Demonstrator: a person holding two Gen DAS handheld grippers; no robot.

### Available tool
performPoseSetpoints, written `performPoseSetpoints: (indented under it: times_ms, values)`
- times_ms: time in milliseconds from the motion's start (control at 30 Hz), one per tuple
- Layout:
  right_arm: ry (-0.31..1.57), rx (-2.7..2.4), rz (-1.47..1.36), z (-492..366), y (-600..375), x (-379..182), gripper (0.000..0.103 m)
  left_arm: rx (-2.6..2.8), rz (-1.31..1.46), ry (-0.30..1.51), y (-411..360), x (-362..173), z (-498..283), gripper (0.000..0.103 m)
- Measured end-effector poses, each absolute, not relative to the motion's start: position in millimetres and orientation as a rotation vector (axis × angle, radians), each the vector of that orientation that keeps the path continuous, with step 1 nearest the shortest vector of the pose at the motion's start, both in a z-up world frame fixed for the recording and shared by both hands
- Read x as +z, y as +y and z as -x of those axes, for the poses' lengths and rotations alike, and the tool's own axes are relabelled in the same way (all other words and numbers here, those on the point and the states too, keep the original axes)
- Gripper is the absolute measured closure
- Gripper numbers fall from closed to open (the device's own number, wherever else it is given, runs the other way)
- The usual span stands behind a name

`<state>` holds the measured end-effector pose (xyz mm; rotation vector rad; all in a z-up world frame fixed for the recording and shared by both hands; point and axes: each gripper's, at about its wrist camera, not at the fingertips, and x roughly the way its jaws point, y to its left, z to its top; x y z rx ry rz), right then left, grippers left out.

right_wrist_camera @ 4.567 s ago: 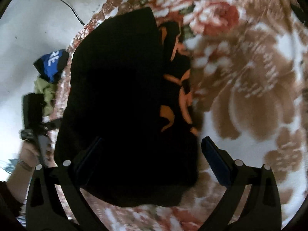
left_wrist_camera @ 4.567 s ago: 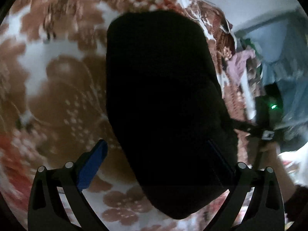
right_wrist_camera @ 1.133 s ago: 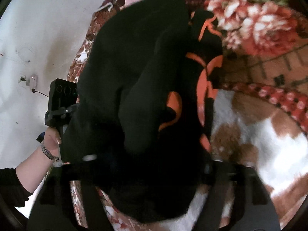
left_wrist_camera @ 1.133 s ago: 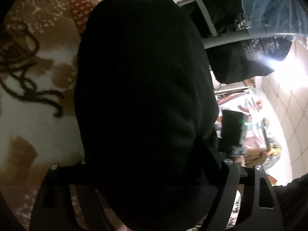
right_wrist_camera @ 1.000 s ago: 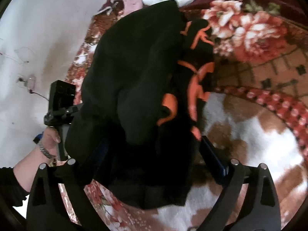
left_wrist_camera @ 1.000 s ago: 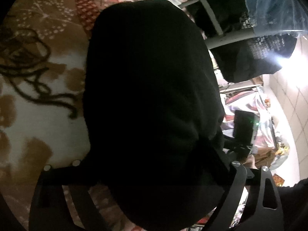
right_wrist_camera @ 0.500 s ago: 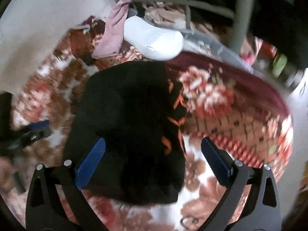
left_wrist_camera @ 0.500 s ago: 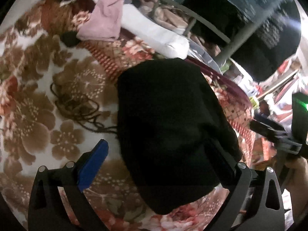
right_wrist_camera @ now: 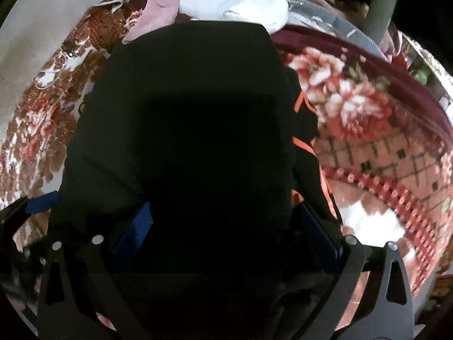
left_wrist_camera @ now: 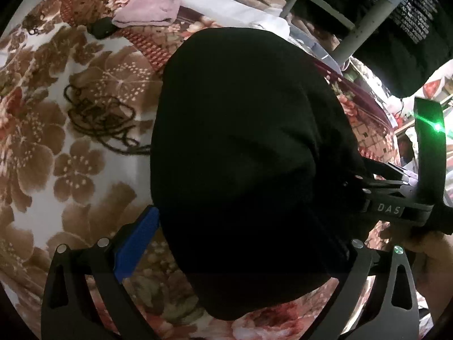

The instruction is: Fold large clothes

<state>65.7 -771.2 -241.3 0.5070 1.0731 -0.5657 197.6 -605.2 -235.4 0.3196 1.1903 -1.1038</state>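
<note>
A folded black garment point(left_wrist_camera: 243, 141) with orange print point(right_wrist_camera: 304, 144) lies on a floral blanket point(left_wrist_camera: 56, 147). My left gripper point(left_wrist_camera: 243, 226) is open, its jaws wide on either side of the garment's near end; the blue left finger point(left_wrist_camera: 136, 240) shows, the right one is hidden by cloth. My right gripper point(right_wrist_camera: 226, 226) is open too, its blue pads point(right_wrist_camera: 136, 232) straddling the bundle point(right_wrist_camera: 192, 130) from its own side. The right gripper and the hand holding it also show in the left wrist view point(left_wrist_camera: 396, 206).
A pink cloth point(left_wrist_camera: 153, 5) and a white bundle point(right_wrist_camera: 232, 2) lie at the blanket's far edge. A dark tangle of yarn point(left_wrist_camera: 96, 113) lies left of the garment. A grey rack post point(left_wrist_camera: 365, 25) and hanging dark clothes point(left_wrist_camera: 396, 28) stand beyond.
The garment was carried clamped between both grippers, then set down on the blanket. Both grippers opened and now sit closer over the bundle than half a second ago.
</note>
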Motion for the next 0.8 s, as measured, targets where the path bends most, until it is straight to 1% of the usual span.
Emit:
performPoseSetpoints:
  times_ms: [233, 333, 533, 700, 800]
  values:
    - [1.086, -0.572, -0.481, -51, -769, -229, 0.005, -0.979, -0.375, 1.163, -590, -211, -196, 0.005]
    - [1.097, -0.594, -0.453, -44, -759, -212, 0.005, -0.929, -0.334, 1.166, -576, -179, -190, 0.005]
    - [1.034, -0.638, -0.399, -20, -725, -155, 0.005, -0.912, -0.361, 1.086, -553, -119, -164, 0.005]
    - [0.986, -0.650, -0.428, 7, -691, -109, 0.005, -0.945, -0.336, 1.051, -525, -82, -148, 0.005]
    - [0.957, -0.640, -0.391, 21, -664, -80, 0.005, -0.934, -0.340, 1.014, -504, -57, -134, 0.005]
